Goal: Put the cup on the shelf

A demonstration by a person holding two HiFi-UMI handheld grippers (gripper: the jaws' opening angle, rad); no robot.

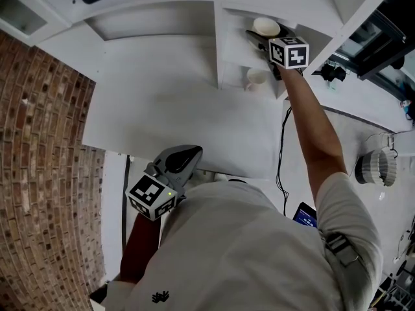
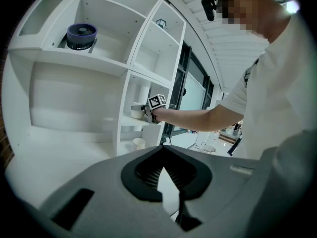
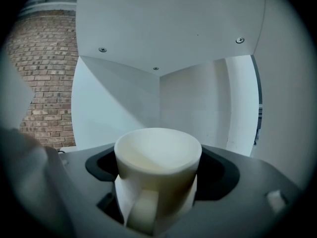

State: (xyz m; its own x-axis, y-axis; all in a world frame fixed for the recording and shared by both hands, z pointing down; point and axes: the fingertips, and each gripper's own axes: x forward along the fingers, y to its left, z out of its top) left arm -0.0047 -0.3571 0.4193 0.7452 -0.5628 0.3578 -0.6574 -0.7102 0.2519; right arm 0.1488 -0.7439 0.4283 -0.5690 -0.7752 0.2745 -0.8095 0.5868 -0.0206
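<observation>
The right hand-held gripper is closed on the cup. The cup is clamped by its sides between the jaws and held upright, with the handle turned back toward the gripper's camera, so the body is gripped and the handle is left free. The arm is stretched out to about 1 o'clock in the head view, and the cup is held inside an upper compartment of the shelf. The compartment's back corner and screwed top panel are seen straight ahead in the right gripper view. The upright hold is judged to serve a flat set-down on the board. Whether the base touches the board cannot be told, since the compartment floor is hidden by jaws and cup. The step in hand is judged to be the placing itself, with release not yet done. One board lower, at 6 o'clock from the held cup in the head view, a second cup stands near the front edge. The left hand-held gripper is held close to the body at 7 o'clock, its jaws together at the tips with nothing between them. It is evidently out of the way because one gripper suffices. Farther out, a dark round container is seen on a high board at 11 o'clock in the left gripper view. A white counter lies under the shelf, and a brick wall fills 9 o'clock.
</observation>
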